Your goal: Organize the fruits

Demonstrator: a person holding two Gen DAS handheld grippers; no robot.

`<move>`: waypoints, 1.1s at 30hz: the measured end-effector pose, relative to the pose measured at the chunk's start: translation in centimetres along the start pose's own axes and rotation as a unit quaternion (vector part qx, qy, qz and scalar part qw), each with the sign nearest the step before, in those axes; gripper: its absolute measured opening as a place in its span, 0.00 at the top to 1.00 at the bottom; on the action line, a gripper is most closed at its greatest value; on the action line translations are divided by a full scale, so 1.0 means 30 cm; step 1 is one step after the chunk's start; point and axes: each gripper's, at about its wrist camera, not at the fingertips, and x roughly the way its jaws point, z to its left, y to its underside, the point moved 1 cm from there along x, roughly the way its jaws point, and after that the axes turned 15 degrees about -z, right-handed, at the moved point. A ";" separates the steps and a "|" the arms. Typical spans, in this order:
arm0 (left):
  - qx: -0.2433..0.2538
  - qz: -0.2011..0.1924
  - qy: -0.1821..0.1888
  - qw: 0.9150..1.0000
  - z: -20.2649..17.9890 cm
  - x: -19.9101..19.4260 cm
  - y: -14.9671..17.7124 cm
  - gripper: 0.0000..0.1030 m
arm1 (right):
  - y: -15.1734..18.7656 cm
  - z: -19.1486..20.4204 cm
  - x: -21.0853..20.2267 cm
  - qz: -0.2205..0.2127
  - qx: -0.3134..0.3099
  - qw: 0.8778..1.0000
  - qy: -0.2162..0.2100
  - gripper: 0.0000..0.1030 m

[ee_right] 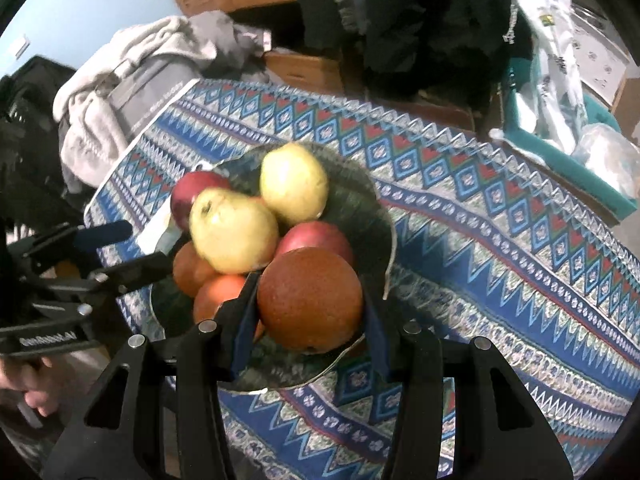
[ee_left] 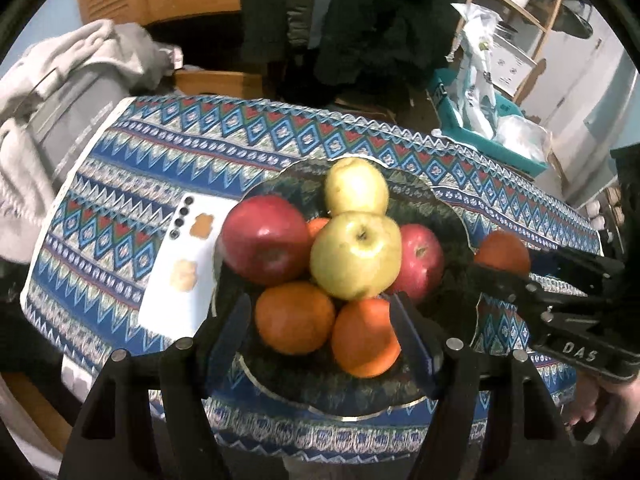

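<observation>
A dark green bowl (ee_left: 452,216) with a gold rim stands on the patterned tablecloth. It holds two red apples (ee_left: 264,240), two yellow apples (ee_left: 356,254) and several oranges (ee_left: 294,318). My left gripper (ee_left: 320,336) hovers open at the bowl's near-left side with nothing pinched; the right wrist view shows it (ee_right: 124,250) beside the rim. My right gripper (ee_right: 310,312) is shut on an orange (ee_right: 310,300), held just above the bowl's (ee_right: 390,240) near edge. In the left wrist view that orange (ee_left: 502,250) sits at the bowl's right rim in the right gripper (ee_left: 504,264).
A white phone (ee_left: 188,256) lies face down left of the bowl. Grey clothes (ee_left: 80,64) are heaped on a grey case past the table's left end. A teal crate (ee_left: 500,148) with plastic bags stands at the back right. Dark coats (ee_left: 360,20) hang behind.
</observation>
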 end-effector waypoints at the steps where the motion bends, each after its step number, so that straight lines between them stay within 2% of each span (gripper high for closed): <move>1: -0.005 0.004 -0.001 1.000 0.006 -0.007 0.008 0.28 | 0.007 0.008 0.003 0.004 -0.002 1.000 -0.003 0.54; 7: -0.012 0.008 -0.005 1.000 0.012 -0.035 0.023 0.28 | 0.048 0.041 0.030 0.027 0.000 1.000 -0.016 0.54; 11: -0.008 0.000 -0.003 1.000 0.006 -0.057 0.020 0.28 | 0.052 0.052 0.025 0.026 0.002 0.999 -0.020 0.51; 19: -0.007 -0.016 0.000 1.000 0.003 -0.099 0.002 0.28 | -0.003 0.030 -0.062 -0.011 0.015 1.000 -0.012 0.51; 21: -0.005 -0.022 0.001 1.000 -0.003 -0.115 -0.005 0.24 | -0.024 0.024 -0.093 -0.023 0.018 1.000 -0.006 0.51; 30: 0.010 -0.068 0.012 0.998 -0.065 -0.216 -0.063 0.22 | -0.116 0.019 -0.254 -0.088 0.013 0.996 0.021 0.51; 33: 0.018 -0.087 0.011 0.996 -0.090 -0.248 -0.087 0.18 | -0.139 0.021 -0.309 -0.106 0.009 0.994 0.031 0.50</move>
